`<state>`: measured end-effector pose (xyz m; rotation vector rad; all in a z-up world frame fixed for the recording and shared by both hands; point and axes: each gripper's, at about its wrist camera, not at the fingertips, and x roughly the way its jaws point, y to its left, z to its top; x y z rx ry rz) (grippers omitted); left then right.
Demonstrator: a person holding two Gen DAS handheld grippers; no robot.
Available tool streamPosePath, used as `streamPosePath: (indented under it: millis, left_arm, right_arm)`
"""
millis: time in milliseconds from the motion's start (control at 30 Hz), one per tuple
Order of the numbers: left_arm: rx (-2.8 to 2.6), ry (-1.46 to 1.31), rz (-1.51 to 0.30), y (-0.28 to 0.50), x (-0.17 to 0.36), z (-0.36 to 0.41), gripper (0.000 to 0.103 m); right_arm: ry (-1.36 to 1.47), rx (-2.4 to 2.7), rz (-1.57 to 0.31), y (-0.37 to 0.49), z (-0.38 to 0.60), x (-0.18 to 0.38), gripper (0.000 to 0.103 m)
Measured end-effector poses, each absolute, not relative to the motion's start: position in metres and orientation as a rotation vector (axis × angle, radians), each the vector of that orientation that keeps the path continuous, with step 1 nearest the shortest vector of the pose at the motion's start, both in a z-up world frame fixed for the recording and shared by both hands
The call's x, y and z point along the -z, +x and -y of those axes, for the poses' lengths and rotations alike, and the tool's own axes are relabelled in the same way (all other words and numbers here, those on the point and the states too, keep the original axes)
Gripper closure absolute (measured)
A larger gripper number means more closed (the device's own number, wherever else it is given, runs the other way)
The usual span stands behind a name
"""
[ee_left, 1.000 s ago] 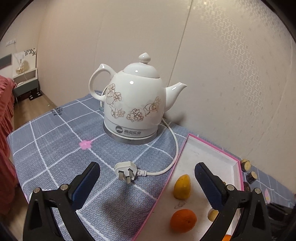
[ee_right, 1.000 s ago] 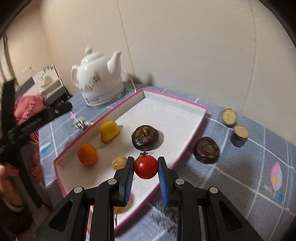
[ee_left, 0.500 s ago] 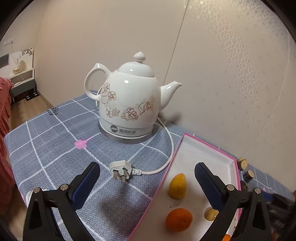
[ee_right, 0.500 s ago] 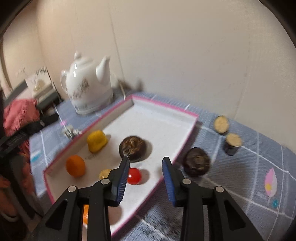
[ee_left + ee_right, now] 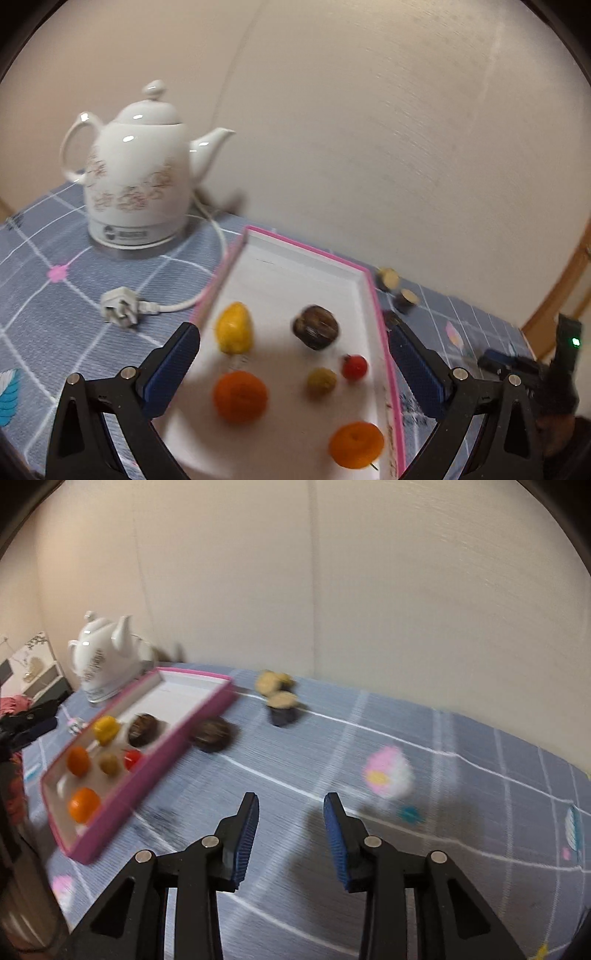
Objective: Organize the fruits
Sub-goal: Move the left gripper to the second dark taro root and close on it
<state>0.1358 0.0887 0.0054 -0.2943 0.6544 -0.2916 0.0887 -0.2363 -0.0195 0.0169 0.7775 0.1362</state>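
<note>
Tomato [image 5: 132, 759] lies in tray [image 5: 177, 734]; right gripper [image 5: 290, 836] jaws empty, well apart.

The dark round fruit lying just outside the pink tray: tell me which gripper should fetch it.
Probably the right gripper. It is open, holds nothing, and sits over the cloth on the dark round fruit's side of the tray. The left gripper is open too, but hangs over the tray's fruit.

In the left wrist view, the tray [image 5: 364, 275] lies on the tablecloth [image 5: 44, 295] right of the kettle [image 5: 136, 177] (its plug [image 5: 120, 306] lies in front), holding six fruits [image 5: 240, 396], while three more pieces [image 5: 212, 733] lie beyond its right rim.
</note>
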Motion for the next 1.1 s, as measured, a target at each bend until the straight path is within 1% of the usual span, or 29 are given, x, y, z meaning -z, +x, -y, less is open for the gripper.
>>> streamPosePath:
  millis: [167,300,467,767,1100]
  left_arm:
    - [0.301,-0.244,-0.634,0.121,-0.007,-0.062,0.000]
    - [0.302,-0.248,-0.641,0.107,-0.005,-0.043,0.000]
    - [0.360,-0.156,-0.661,0.104,-0.013,-0.003,0.000]
    - [0.451,-0.056,-0.649,0.118,-0.034,0.064,0.000]
    - [0.425,0.043,-0.731,0.155,-0.021,0.105,0.000]
  right_arm:
    - [0.124,-0.091,-0.745,0.077,0.269,0.034,0.066]
    - [0.170,-0.101,-0.767,0.078,0.275,0.044,0.066]
    - [0.189,-0.111,-0.747,0.077,0.275,0.035,0.066]
    - [0.253,-0.101,-0.733,0.072,0.287,0.024,0.066]
    - [0.301,-0.057,-0.729,0.073,0.303,0.021,0.066]
